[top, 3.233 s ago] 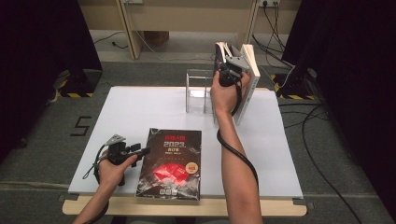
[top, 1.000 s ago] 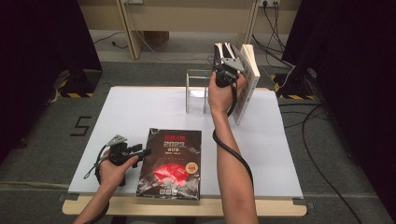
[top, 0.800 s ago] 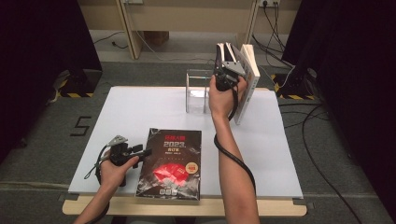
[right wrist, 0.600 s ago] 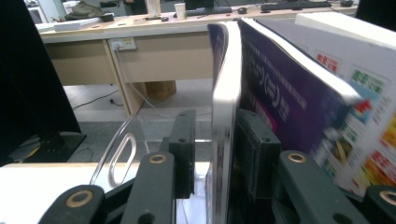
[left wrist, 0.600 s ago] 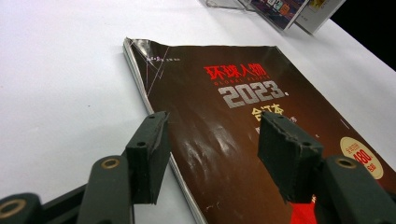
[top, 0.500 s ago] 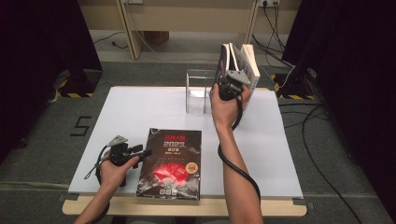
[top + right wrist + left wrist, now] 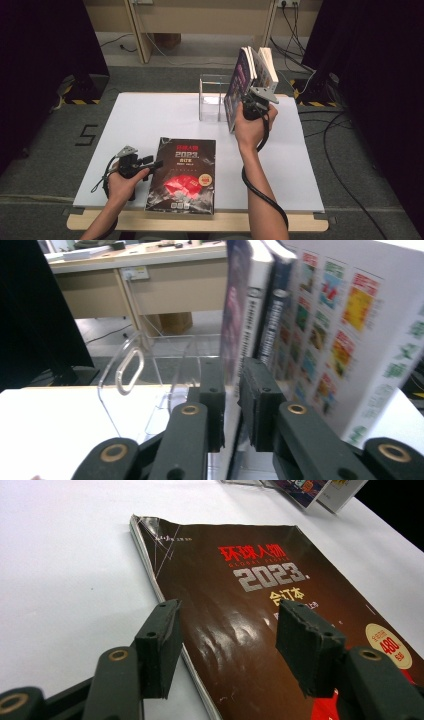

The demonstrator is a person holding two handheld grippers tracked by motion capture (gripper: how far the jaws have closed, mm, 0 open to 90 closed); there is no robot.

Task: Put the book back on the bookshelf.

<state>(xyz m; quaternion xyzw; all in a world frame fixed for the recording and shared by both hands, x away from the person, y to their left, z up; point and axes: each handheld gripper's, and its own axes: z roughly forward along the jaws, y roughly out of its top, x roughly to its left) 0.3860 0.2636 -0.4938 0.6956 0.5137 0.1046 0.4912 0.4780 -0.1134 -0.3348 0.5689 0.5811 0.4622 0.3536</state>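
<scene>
At the table's far right corner, the right tool (image 7: 248,102) has its jaws pinched on the lower edge of a thin purple book (image 7: 237,87), the leftmost of a few books (image 7: 264,65) that stand leaning together just right of a clear stand (image 7: 211,97). Its jaws have just been closing, and in the right gripper view the two pads (image 7: 216,405) sit close on either side of that book's (image 7: 235,315) cover with the edge between them, so I read this as a grip just taken. The step in hand looks like pulling this one volume out of the row, probably to slot it into the stand (image 7: 131,371), whose dividers are right beside it. The next move calls for a firm hold and a steady lift or slide toward the stand's side, keeping the book upright so the neighbours (image 7: 350,335) do not topple, since they lean on each other. Near the front edge, left of centre, the left tool (image 7: 150,164) rests with its jaws wide apart by the left edge of a dark magazine (image 7: 184,175) lying flat; in the left gripper view one pad (image 7: 160,642) stands over the bare table (image 7: 60,570) and the other over the cover (image 7: 250,610), gripping nothing.
</scene>
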